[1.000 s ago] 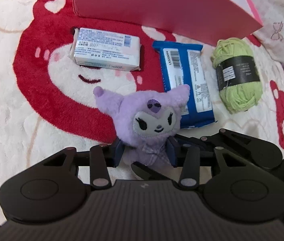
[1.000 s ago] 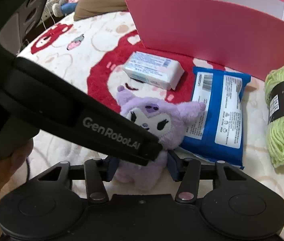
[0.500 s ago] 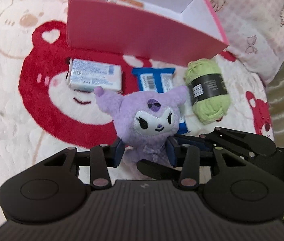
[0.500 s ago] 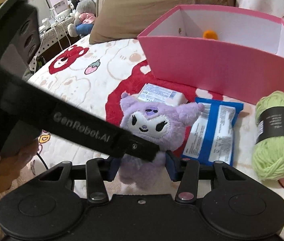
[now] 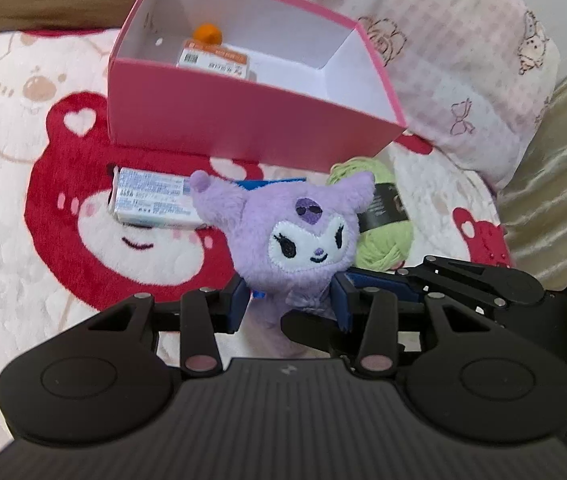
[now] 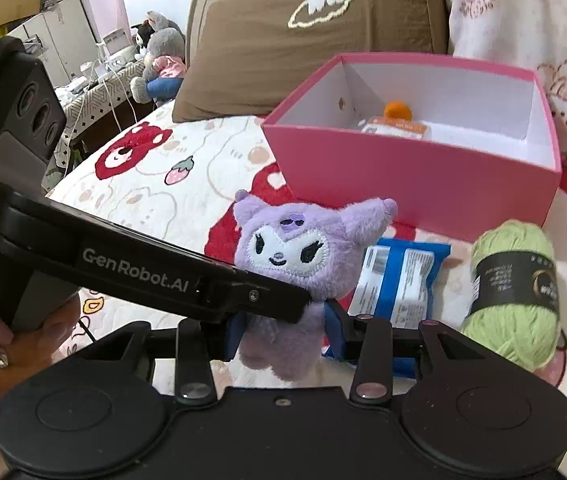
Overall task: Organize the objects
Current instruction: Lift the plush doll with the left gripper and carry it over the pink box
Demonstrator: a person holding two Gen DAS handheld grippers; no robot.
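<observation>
So the purple plush (image 5: 299,240) is pinched from both sides at once: the left gripper (image 5: 289,306) has its blue pads squeezed onto the plush's lower body, and the right gripper (image 6: 283,330) is clamped on that same lower body too. The plush faces back toward both cameras, ears spread out, and it's held up above the blanket (image 5: 11,240) with its feet dangling in the right wrist view.

Straight ahead of the grippers, past the plush, sits the pink box (image 5: 243,120), open at the top with white inner walls. Inside there's a small orange ball (image 5: 207,33) toward the far wall, and touching it on the near side a flat white packet with an orange strip (image 5: 215,58). The remaining floor of the box shows bare white.

Between the plush and the box, on the blanket, lies a white and blue wrapped pack (image 5: 151,200), off to the left of the left gripper's line. A blue snack packet (image 6: 399,276) lies just behind the plush and to the right in the right wrist view; from the left wrist only a sliver of it peeks out. Further right is a green yarn ball (image 6: 515,296) with a black label band, near the box's front corner but not touching it as far as the views show.

A brown pillow (image 6: 303,40) and a pink patterned pillow (image 5: 463,60) sit behind the box.
</observation>
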